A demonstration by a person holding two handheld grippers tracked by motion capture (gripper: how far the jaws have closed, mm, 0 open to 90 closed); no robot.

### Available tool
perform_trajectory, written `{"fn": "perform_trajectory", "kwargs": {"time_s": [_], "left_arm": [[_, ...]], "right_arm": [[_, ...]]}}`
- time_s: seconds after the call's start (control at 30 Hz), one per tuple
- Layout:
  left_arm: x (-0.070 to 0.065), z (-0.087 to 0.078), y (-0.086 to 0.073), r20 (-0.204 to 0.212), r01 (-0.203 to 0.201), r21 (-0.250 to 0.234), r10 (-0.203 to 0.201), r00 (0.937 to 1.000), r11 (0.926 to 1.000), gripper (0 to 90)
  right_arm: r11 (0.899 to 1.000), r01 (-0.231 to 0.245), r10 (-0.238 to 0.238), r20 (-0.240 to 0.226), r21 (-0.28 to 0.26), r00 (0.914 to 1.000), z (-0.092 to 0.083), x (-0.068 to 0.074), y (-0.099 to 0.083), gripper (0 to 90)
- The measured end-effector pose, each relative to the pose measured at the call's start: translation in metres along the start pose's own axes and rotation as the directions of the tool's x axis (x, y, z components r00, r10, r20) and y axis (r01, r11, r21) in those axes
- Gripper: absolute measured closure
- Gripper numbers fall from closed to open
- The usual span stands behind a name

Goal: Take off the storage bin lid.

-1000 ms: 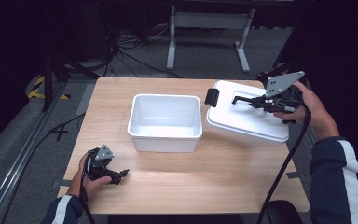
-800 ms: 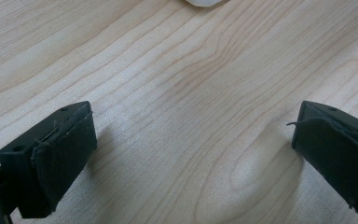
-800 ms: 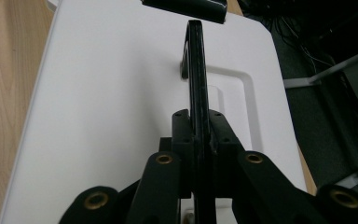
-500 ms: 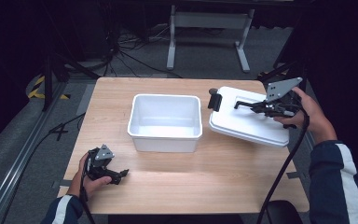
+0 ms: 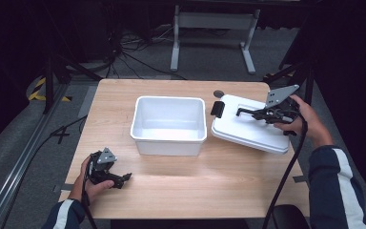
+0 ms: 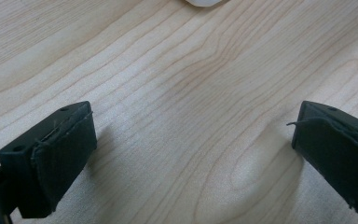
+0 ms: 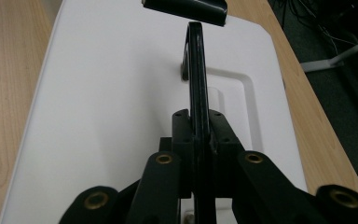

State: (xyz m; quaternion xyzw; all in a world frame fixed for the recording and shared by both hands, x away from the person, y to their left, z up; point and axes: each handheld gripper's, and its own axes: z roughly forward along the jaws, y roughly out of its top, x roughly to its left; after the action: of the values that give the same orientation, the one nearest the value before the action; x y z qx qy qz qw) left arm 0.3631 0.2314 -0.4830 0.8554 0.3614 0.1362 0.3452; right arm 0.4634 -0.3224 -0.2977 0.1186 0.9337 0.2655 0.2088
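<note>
An open white bin (image 5: 169, 125) stands in the middle of the wooden table (image 5: 195, 195). To its right is the white lid (image 5: 248, 133), slightly tilted and low over the table. My right gripper (image 5: 259, 113) is shut on the lid's thin black handle (image 7: 196, 70), which rises from the lid's top (image 7: 112, 93). A black latch (image 5: 217, 109) sits on the lid's edge toward the bin. Near the front left, my left gripper (image 5: 124, 179) rests on the table; its jaws stand wide apart over bare wood (image 6: 191, 140), and a corner of the bin (image 6: 204, 2) lies just ahead of them.
A round cable hole (image 5: 218, 94) is in the table behind the lid. A metal stand (image 5: 212, 33) and cables lie on the dark floor beyond the far edge. Bare wood stretches along the front of the table.
The right gripper has sunk with the lid, bringing it lower and a little closer to the bin's right side. The left gripper has kept still.
</note>
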Motion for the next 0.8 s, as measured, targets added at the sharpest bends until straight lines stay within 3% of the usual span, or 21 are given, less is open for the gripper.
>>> {"fn": "perform_trajectory", "kwargs": {"time_s": [0.8], "left_arm": [[0.000, 0.000, 0.000, 0.000, 0.000, 0.000, 0.000, 1.0000, 1.0000, 0.2]], "right_arm": [[0.998, -0.054, 0.056, -0.048, 0.042, 0.9973, 0.050, -0.002, -0.017, 84.0]]}}
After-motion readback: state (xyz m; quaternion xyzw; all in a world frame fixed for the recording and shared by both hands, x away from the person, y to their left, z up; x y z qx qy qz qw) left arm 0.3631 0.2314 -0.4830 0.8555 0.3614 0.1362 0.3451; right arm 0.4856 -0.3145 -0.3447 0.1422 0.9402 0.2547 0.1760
